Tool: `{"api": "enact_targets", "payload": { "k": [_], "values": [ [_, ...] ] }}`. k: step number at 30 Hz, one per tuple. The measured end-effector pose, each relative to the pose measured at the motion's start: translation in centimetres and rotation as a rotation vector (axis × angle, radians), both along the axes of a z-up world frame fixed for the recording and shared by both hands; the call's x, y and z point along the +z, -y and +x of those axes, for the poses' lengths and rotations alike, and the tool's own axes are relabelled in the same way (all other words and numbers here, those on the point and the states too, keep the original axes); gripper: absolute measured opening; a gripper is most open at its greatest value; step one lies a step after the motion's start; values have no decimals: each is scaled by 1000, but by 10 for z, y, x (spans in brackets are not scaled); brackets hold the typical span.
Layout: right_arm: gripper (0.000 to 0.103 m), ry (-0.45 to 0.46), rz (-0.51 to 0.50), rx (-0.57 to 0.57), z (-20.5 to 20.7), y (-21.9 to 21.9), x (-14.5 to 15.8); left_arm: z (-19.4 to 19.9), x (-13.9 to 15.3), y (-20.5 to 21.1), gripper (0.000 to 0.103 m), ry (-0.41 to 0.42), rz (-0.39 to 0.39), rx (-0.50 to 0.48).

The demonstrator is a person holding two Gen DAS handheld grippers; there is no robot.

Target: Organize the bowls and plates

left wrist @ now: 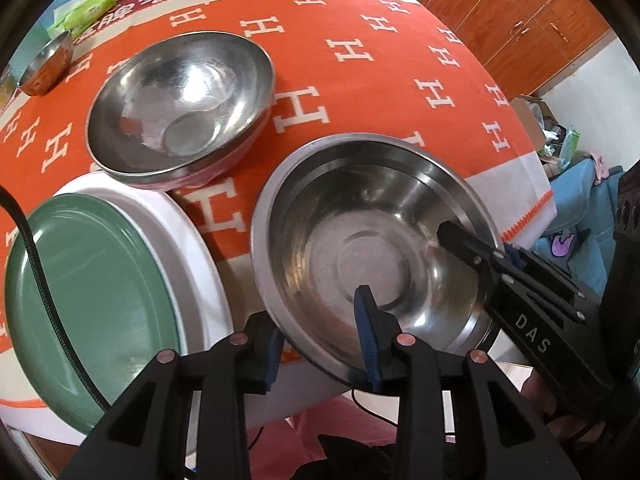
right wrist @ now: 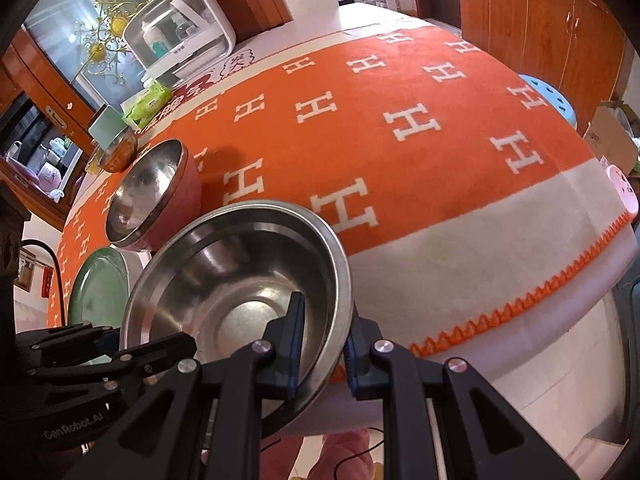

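Between both grippers: wide shiny steel bowl (left wrist: 372,256). Right gripper (right wrist: 322,344) clamps its rim; left gripper (left wrist: 320,344) straddles it, loose. Next: set down, release.

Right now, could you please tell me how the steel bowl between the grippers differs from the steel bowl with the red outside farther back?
The near bowl is bare steel with a broad flat rim; the far bowl has a red outer shell and a thin rim. The near bowl is straddled by the left gripper and clamped by the right gripper at the table edge; the far bowl stands free beside the plates. Both are empty, upright, shiny steel inside.
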State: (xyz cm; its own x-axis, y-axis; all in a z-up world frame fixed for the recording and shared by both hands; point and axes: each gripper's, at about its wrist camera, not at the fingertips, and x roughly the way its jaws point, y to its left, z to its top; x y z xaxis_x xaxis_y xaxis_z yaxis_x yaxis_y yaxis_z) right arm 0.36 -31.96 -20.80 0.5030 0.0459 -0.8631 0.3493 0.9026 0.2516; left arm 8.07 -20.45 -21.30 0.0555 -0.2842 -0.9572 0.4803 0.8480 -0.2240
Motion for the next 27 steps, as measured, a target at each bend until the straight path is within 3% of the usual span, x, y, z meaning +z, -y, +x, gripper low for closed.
{"api": "enact_targets", "payload": {
  "k": [13,17,27],
  "values": [
    [20,39,-26,-46,9,9,12,9,17,-16,37,61,18,16],
    [26,65,-27,-55,13,7,20,9,26,-18,41,83,14,-8],
    [29,125,-12,-56,21,-4,37,12,58,-19,51,146,-23,-75]
  ]
}}
